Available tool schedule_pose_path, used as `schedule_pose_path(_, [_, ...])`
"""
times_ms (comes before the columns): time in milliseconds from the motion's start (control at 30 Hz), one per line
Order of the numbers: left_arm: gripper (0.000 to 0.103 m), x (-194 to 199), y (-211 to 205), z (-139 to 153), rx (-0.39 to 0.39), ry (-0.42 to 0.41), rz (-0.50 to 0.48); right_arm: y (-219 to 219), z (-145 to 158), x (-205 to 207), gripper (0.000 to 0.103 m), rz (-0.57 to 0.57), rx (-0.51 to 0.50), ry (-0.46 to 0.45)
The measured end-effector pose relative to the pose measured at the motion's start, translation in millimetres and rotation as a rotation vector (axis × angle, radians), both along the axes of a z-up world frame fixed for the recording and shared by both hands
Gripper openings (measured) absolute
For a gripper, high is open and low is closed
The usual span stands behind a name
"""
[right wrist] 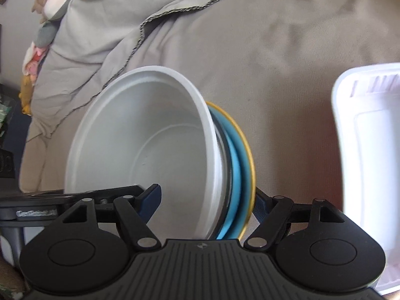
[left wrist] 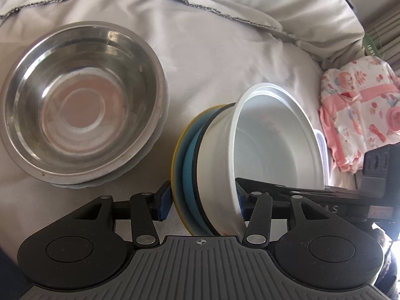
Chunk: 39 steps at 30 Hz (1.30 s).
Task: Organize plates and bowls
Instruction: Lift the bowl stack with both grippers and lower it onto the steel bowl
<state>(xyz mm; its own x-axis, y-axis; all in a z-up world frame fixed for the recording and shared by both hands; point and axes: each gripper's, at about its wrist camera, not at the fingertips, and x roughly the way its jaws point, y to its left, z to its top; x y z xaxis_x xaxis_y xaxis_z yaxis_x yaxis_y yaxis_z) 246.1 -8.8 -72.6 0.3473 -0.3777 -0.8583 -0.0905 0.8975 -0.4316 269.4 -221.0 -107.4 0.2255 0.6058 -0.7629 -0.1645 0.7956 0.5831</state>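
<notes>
On the far left of the left wrist view a steel bowl (left wrist: 82, 105) sits upright on a rumpled beige bedsheet (left wrist: 212, 57), with what looks like a pale dish just showing under its lower edge; to its right, near but apart, a nested stack is held on its side: a white bowl (left wrist: 270, 145) in front, then a dark rim, a blue plate (left wrist: 188, 165) and a yellow plate (left wrist: 175, 155) behind; the left gripper (left wrist: 202, 202) has its blue pads partly closed on this stack, one against the yellow plate, the other inside the white bowl; further right lies a pink patterned cloth (left wrist: 360, 115).

In the right wrist view the same stack fills the centre; the right gripper (right wrist: 205, 202) clamps it likewise, one pad inside the bowl, the other behind the yellow rim; at the far right stands a white tray (right wrist: 367, 150).

By my judgement sorting is well along: pieces are nested, but the held stack is not yet set down.
</notes>
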Motion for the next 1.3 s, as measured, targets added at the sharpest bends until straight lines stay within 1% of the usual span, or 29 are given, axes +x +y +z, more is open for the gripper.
schedule_pose_path(133, [0.054,3,-3,1,0.022,0.016,-0.025,6,2,1,0.075,0.046,0.0,0.019])
schedule_pose_path(200, [0.054,3,0,1,0.007,0.021,-0.028,10,6,1,0.075,0.045,-0.031,0.026])
schedule_pose_path(267, [0.054,0,4,-1,-0.013,0.025,-0.02,11,8,2,0.076,0.036,-0.035,0.034])
schedule_pose_path(333, [0.054,-8,8,-1,-0.024,0.022,-0.012,15,11,-3,0.076,0.041,-0.046,0.017])
schedule_pose_path(433, [0.057,-15,9,-1,-0.021,0.016,-0.016,21,10,-8,0.076,0.077,-0.049,0.005])
schedule_pose_path(533, [0.063,-15,8,-1,-0.04,0.008,-0.02,22,7,-11,0.076,0.105,-0.062,-0.011])
schedule_pose_path(600, [0.068,-13,6,2,-0.054,0.002,-0.026,18,6,-10,0.076,0.093,-0.066,-0.01])
schedule_pose_path(700, [0.069,-11,0,5,-0.022,0.003,-0.036,14,5,-6,0.076,0.065,-0.064,-0.015])
schedule_pose_path(833, [0.071,-7,-5,4,0.01,0.027,-0.028,11,-2,-2,0.076,0.06,-0.045,0.009])
schedule_pose_path(1000, [0.072,-7,-3,3,0.009,0.028,-0.024,8,-7,1,0.076,0.061,0.009,0.036])
schedule_pose_path(1100, [0.072,-8,-3,3,0.018,0.021,-0.03,5,-9,0,0.075,0.066,0.023,0.046])
schedule_pose_path(1133, [0.071,-7,-4,2,0.023,0.019,-0.033,8,-9,-1,0.073,0.069,0.021,0.044])
schedule_pose_path(1167, [0.071,-6,-5,3,0.03,0.016,-0.037,9,-8,-2,0.069,0.075,0.024,0.039])
schedule_pose_path(1233, [0.071,-6,-5,3,0.031,0.013,-0.029,11,-6,-2,0.068,0.074,0.012,0.027])
schedule_pose_path(1300, [0.072,-5,-7,5,0.039,0.004,-0.03,10,-6,-1,0.068,0.072,0.021,0.029])
